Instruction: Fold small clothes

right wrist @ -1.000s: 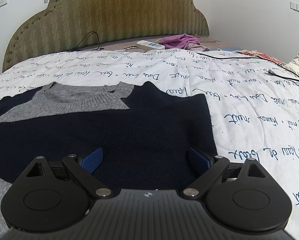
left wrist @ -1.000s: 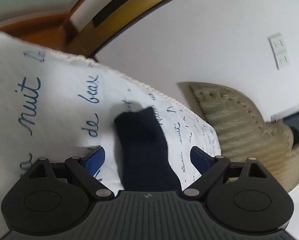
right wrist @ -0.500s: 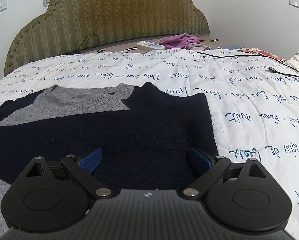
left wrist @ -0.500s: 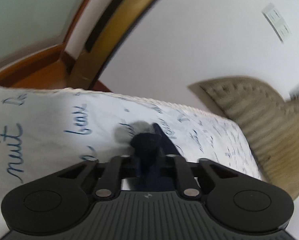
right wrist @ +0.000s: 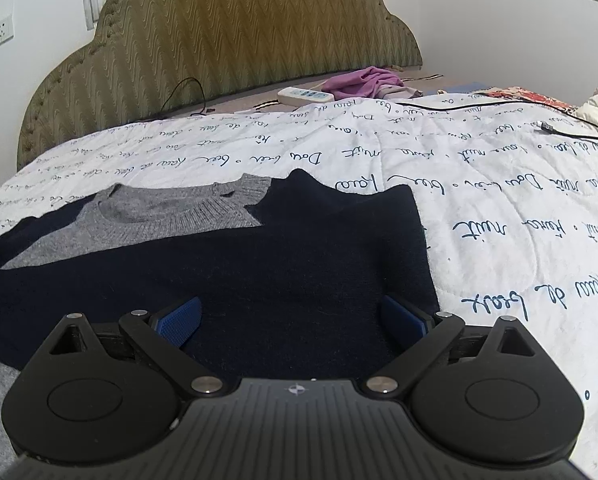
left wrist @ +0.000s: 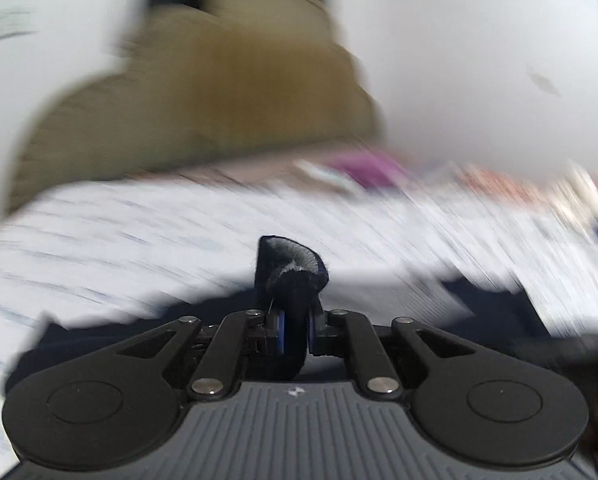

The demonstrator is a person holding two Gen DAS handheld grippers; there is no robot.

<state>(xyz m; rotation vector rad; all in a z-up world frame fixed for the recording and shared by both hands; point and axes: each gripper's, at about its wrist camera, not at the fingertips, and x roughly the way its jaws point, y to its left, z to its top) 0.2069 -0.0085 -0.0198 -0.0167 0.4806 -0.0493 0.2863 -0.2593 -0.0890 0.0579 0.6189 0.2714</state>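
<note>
Left wrist view is strongly blurred, but you can see your left gripper [left wrist: 295,330] clenched on the dark navy cuff of a sleeve [left wrist: 293,276], whose grey inner side shows at the top of the pinched fold. The cuff stands up between the blue pads, above the white quilt with blue handwriting print [left wrist: 119,240]. Right wrist view is sharp: your right gripper [right wrist: 291,320] is released, its blue pads wide apart, and nothing is between them. It hangs over the navy knitted sweater with a grey collar [right wrist: 227,276], which lies flat on the same quilt, its collar toward the olive padded headboard [right wrist: 227,36]. Beyond the quilt lie a white power strip [right wrist: 305,96] and a purple cloth [right wrist: 363,80].
</note>
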